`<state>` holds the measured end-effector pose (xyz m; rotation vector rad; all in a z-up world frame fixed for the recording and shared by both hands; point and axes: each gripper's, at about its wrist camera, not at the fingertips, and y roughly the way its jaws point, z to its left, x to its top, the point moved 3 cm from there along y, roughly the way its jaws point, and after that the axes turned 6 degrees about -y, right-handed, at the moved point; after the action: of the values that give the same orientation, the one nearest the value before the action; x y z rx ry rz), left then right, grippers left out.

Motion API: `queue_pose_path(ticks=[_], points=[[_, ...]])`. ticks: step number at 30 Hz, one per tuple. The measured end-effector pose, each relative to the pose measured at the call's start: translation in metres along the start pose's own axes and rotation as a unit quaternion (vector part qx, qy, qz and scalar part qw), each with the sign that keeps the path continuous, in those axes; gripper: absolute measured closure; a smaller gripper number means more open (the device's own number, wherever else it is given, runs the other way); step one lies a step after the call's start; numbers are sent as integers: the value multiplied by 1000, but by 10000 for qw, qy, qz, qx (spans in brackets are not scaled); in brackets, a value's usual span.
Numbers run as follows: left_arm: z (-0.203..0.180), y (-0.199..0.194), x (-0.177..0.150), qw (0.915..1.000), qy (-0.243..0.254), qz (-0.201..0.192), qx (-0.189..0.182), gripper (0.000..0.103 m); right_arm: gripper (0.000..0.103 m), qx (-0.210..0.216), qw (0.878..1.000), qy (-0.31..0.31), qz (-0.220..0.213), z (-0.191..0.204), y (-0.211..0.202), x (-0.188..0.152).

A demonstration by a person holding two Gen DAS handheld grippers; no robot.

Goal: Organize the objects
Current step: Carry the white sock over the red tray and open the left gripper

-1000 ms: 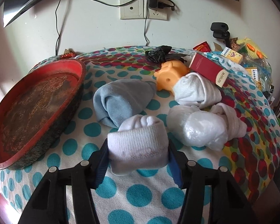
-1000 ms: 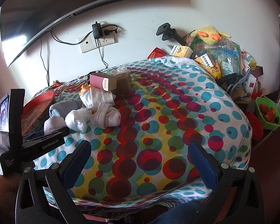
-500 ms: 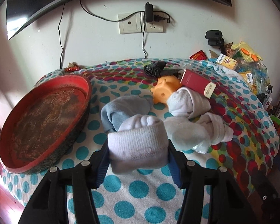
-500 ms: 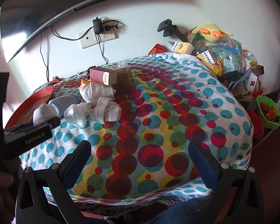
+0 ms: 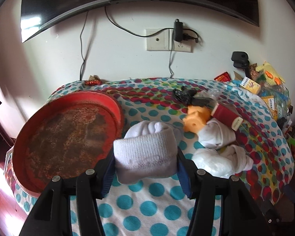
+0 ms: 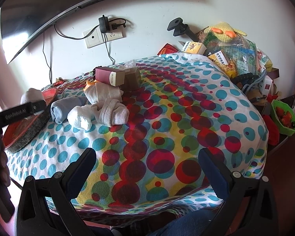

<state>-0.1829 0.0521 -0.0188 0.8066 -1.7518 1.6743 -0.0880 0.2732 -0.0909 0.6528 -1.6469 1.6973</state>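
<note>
So the left tool was pinching the rolled white sock between its blue pads, and compared with a second ago it had come up off the polka-dot desk. The sock had been down among the others; now it hung clear above the cloth, with more of the wall and the TV showing at 12 o'clock. From the right wrist view you could see it poking up over the red tray, out at about 9 o'clock.

My read: pick done, carry started, and the tray at 9 to 10 o'clock of the left view looked like the drop spot. Just a guess though.

The right tool hadn't budged, fingers spread wide with nothing between them, hovering over the near edge of the desk.

Further back, the grey-blue sock and the other white sock bundles were where they'd been, around 11 o'clock in the right view, with the maroon box behind them.
</note>
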Motion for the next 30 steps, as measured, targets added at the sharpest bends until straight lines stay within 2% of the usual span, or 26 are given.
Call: queue_pose_path(ticks=[14,25,30], points=[[99,1,35,9963,-480,-134,703,47,0,12,10000,-20,87,2,3,-2],[216,16,45,9828,-1240,134,1360,47,0,-11,9998,-147,144,8,7,-8],[251,25,42,9780,-1295,280,1612,47,0,-9,9997,-201,163,11,10,-10]])
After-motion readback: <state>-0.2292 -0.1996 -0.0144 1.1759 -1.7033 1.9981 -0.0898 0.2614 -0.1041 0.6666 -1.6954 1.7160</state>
